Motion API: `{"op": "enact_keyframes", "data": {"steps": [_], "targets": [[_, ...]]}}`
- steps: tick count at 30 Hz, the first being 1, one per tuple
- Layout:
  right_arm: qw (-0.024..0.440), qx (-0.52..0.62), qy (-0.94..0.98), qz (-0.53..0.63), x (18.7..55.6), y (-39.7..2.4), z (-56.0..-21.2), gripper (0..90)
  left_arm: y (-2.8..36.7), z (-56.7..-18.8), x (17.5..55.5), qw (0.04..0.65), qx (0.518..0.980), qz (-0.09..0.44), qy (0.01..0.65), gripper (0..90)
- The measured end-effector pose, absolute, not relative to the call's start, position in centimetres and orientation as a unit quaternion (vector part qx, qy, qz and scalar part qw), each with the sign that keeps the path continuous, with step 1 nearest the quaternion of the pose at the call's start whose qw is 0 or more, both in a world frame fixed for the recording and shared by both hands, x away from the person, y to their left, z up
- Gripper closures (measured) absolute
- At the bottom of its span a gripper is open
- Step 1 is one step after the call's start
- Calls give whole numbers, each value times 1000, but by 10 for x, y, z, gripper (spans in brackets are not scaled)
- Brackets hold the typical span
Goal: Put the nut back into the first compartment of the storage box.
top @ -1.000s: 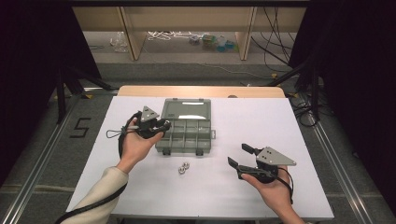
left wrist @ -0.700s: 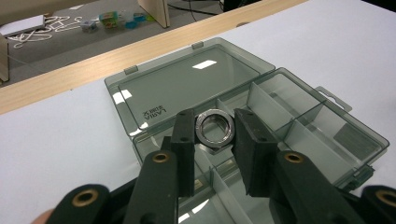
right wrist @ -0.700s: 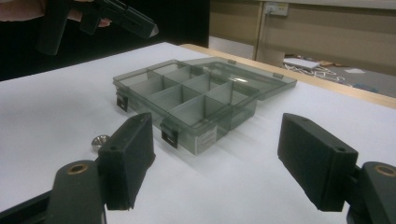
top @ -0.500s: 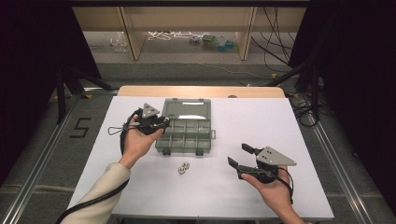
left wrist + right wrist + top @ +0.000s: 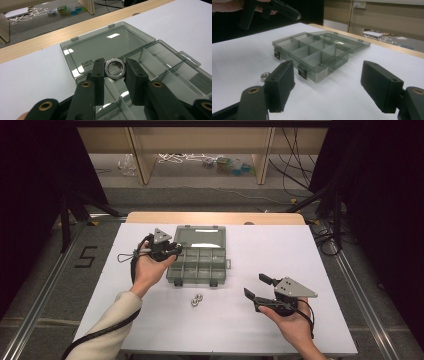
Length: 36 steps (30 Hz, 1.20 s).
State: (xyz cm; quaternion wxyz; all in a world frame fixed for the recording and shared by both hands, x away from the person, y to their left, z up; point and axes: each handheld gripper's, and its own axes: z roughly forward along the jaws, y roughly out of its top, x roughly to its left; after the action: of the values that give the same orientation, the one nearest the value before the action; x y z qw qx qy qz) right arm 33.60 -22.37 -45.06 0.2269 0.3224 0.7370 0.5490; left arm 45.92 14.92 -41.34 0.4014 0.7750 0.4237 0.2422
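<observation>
Left gripper (image 5: 114,71) clamped a ring (image 5: 115,68) over the open box (image 5: 160,60), poised for sorting. Right gripper (image 5: 328,86), jaws apart, waited on the surface (image 5: 330,255) near two spare rings (image 5: 196,299).

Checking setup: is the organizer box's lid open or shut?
Open: the organizer box has its lid lying flat behind, compartments exposed.

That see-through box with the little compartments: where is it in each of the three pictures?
High view: the box lies at table centre, lid open, beside the left gripper.
Left gripper view: it spreads behind and under the jaws, which hold a ring.
Right gripper view: centre, beyond the open jaws.
Shared landmark: its flat open lid.
</observation>
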Motion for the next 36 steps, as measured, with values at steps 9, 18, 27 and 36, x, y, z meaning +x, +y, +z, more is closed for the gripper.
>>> {"op": "enact_keyframes", "data": {"steps": [9, 18, 27, 36], "targets": [[232, 320, 734, 552, 337, -224, -451, 277, 148, -426, 471, 398, 768, 238, 442, 702], [230, 322, 735, 551, 337, -224, -451, 277, 144, -437, 477, 394, 764, 238, 452, 702], [226, 321, 738, 549, 336, -224, -451, 277, 146, -442, 482, 365, 783, 231, 447, 701], [232, 318, 736, 551, 337, -223, -451, 277, 145, -449, 486, 372, 772, 231, 462, 701]]}}
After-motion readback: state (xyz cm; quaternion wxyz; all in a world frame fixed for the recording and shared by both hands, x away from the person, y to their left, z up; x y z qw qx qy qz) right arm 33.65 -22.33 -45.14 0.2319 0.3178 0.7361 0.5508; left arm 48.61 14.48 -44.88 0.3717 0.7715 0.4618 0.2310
